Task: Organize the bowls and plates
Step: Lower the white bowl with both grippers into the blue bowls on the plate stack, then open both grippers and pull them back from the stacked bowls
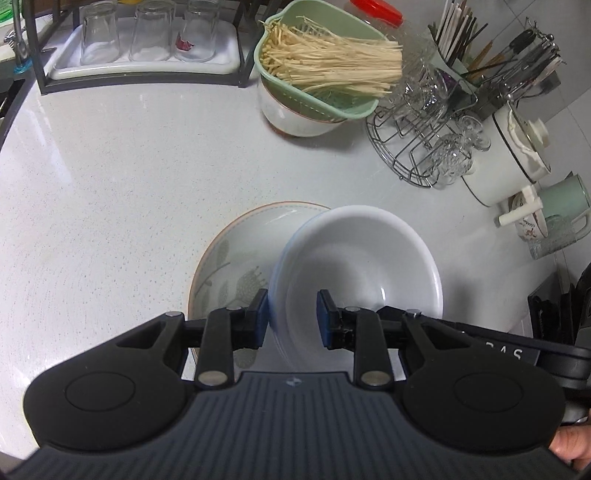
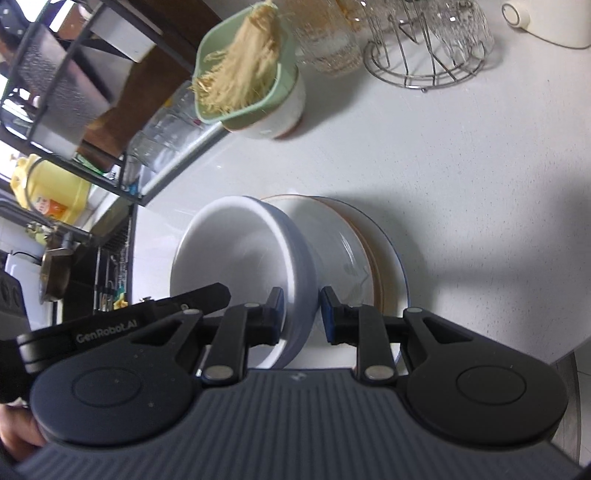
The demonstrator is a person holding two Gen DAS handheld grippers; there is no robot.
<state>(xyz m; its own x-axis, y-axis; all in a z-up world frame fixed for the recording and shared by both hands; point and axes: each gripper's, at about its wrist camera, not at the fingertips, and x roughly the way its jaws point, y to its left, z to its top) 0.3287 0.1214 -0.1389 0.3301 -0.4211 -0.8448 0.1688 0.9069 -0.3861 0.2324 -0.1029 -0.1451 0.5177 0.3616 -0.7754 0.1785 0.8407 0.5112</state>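
Both tongs, left [image 1: 291, 314] and right [image 2: 301, 314], pinching one white bowl [image 1: 354, 266]. Left view: one leaf plate [image 1: 229, 258]; right view: two stacked.

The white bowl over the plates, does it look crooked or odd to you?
Yes. The white bowl is tilted, not seated flat: both claws, left and right, pinch opposite sides of its rim, holding it over the leaf-patterned plate. Nothing looks spilled or broken.

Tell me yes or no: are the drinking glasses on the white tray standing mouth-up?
No, the three drinking glasses on the white tray stand upside down, wide mouths resting on the tray.
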